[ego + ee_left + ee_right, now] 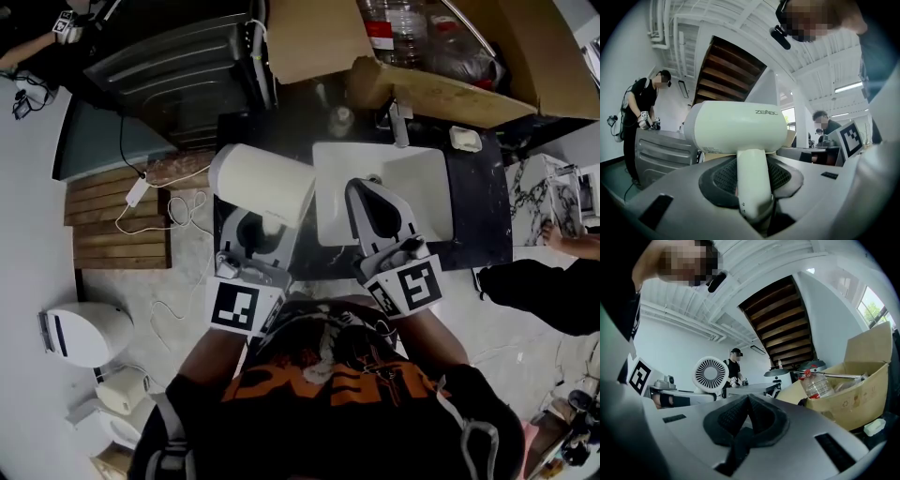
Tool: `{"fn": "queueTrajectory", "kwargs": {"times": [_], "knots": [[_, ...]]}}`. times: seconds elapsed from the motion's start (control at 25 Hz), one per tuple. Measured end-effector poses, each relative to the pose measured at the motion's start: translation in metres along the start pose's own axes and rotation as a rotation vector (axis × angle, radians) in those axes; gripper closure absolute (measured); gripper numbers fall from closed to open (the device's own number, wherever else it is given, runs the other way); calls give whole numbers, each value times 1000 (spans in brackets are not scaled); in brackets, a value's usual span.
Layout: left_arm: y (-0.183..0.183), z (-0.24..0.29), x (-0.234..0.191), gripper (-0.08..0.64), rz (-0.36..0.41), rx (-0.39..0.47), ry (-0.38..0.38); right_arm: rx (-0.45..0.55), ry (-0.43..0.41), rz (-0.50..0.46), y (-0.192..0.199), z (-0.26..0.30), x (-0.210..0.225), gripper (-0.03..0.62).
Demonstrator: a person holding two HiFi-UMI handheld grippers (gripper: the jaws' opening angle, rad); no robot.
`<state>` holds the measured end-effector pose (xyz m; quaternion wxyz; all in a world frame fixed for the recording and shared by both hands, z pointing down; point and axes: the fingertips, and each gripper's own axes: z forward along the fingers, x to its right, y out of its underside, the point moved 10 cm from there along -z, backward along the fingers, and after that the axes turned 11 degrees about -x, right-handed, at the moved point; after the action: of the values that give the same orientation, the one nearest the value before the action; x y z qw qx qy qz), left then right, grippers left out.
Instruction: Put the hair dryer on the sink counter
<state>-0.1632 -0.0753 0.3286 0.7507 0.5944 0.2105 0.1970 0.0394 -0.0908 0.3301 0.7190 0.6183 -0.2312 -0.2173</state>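
Note:
A white hair dryer [262, 183] is held up in the air, left of the white sink basin [427, 192] set in a dark counter [480, 220]. My left gripper [260, 232] is shut on its handle. In the left gripper view the handle [752, 185] stands between the dark pads and the barrel [736, 129] lies across above them. My right gripper [367, 190] hovers over the basin's left part, jaws shut with nothing between them [747, 401]. In the right gripper view, the dryer's round rear grille [710, 373] appears to the left.
A faucet [399, 124] and a soap dish [464, 139] sit behind the basin. An open cardboard box [441, 89] with plastic bottles stands at the back. A wooden mat [112, 220] and a charger cable [141, 192] lie left. A person [544, 291] stands at the right.

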Motion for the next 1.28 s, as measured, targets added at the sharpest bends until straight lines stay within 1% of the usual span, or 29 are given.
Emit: {"fn": "queueTrajectory", "kwargs": {"times": [0.24, 0.4, 0.52, 0.64, 0.88, 1.08, 1.28], "knots": [[17, -2, -31, 402, -29, -54, -48, -41, -45, 12, 11, 30, -10, 580], [37, 1, -49, 402, -50, -108, -74, -87, -72, 29, 26, 53, -15, 580], [54, 4, -64, 402, -92, -158, -94, -130, -74, 52, 43, 70, -17, 580], [74, 12, -78, 402, -139, -228, -109, -192, -75, 71, 60, 87, -18, 580], [117, 32, -97, 402, -177, -401, -124, -312, -110, 117, 97, 116, -24, 580], [140, 44, -107, 402, -235, -519, -123, -400, -97, 168, 128, 132, -25, 580], [168, 57, -117, 402, -324, -668, -114, -504, -69, 222, 160, 146, -20, 580]]}}
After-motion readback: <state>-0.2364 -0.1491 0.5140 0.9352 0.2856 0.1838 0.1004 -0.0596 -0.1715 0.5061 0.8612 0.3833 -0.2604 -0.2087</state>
